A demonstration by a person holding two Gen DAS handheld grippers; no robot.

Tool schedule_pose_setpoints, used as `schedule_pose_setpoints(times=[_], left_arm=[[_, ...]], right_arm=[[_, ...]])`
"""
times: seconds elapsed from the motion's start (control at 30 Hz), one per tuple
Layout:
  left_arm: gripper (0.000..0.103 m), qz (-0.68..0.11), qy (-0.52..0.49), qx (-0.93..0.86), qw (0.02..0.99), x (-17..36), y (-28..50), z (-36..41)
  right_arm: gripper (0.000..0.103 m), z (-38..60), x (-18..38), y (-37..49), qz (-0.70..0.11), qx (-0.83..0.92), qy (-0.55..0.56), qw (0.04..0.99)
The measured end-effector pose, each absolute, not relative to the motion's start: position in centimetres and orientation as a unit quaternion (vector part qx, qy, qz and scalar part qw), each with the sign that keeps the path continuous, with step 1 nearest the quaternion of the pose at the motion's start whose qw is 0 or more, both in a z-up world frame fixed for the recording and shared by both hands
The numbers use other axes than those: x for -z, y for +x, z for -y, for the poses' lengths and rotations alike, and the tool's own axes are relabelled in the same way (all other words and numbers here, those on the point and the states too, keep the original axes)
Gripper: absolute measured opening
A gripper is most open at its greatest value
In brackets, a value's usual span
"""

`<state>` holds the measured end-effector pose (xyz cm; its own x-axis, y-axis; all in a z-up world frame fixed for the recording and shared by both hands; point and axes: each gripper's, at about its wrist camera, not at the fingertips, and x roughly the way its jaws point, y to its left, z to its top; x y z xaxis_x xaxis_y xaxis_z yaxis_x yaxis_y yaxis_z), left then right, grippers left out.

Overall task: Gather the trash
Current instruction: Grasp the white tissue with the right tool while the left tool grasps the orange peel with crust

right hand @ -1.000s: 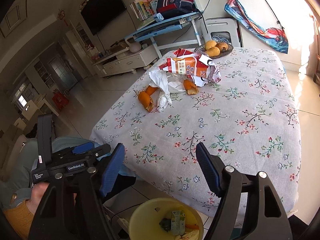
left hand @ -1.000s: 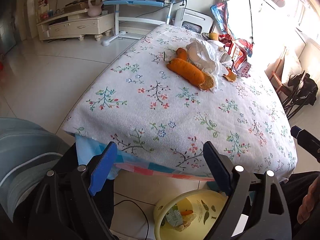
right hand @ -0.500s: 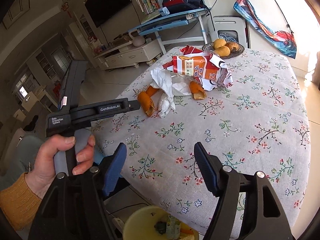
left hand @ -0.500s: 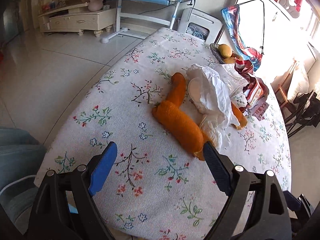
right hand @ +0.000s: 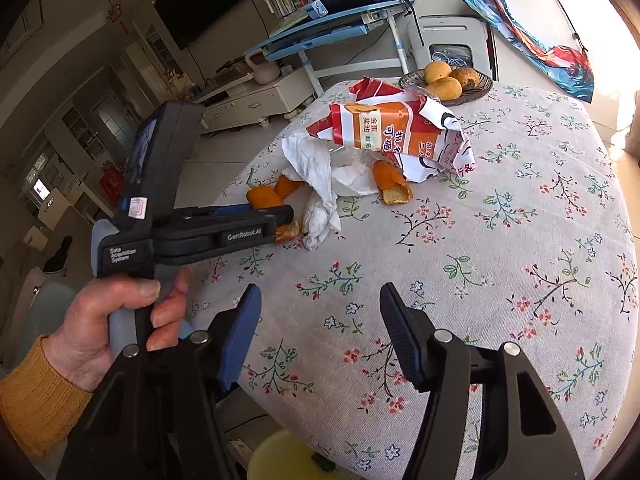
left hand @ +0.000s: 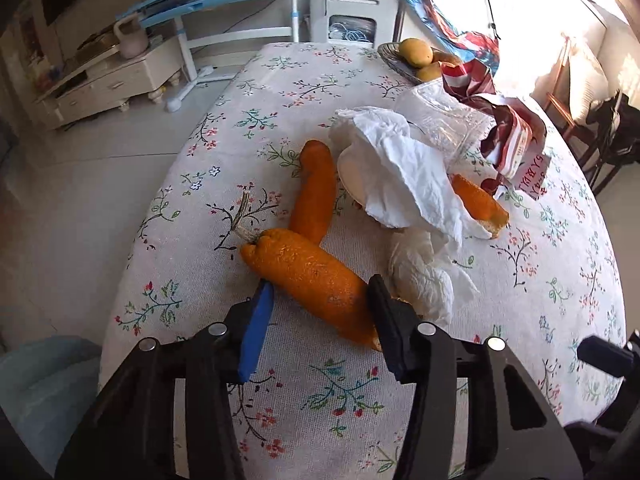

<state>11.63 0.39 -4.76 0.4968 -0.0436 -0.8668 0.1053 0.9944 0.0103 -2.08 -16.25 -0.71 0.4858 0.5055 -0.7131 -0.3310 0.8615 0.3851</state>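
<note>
Left gripper (left hand: 320,296) has just been closing, jaws now straddling the big orange peel (left hand: 310,276) near the counter (left hand: 560,264) left edge; both blue pads sit right at its sides, but I cannot tell if they press it yet. Right gripper (right hand: 320,308) hovers half open over bare cloth at the near edge, jaws just been narrowing, nothing between them. Other trash lies mid-counter: second peel (left hand: 316,192), crumpled white tissue (left hand: 404,168), clear plastic (left hand: 444,124), red-and-white snack bag (right hand: 396,132), fruit bowl (right hand: 448,84) at the far edge; yellow bin (right hand: 280,456) stands below the near edge.
</note>
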Motion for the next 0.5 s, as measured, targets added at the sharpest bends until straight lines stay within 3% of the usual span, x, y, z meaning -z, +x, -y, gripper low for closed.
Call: schedule_pose_setpoints(times=[0.13, 0.37, 0.43, 0.5], left_arm=[[0.046, -0.506, 0.053, 0.083, 0.857, 4.4, 10.8, -1.5], [0.046, -0.485, 0.005, 0.113, 0.867, 4.8, 9.6, -3.7], [0.046, -0.485, -0.003, 0.112, 0.867, 4.8, 9.4, -3.9], [0.046, -0.485, -0.005, 0.111, 0.867, 4.9, 9.3, -3.9]], right_arm=[[0.056, 14.4, 1.3, 0.0, -0.446, -0.246, 0.085, 0.856], [0.045, 11.3, 3.5, 3.7, -0.454, -0.226, 0.084, 0.858], [0.039, 10.8, 4.0, 4.2, -0.455, -0.22, 0.081, 0.859], [0.023, 10.4, 4.3, 4.3, -0.457, -0.218, 0.07, 0.86]])
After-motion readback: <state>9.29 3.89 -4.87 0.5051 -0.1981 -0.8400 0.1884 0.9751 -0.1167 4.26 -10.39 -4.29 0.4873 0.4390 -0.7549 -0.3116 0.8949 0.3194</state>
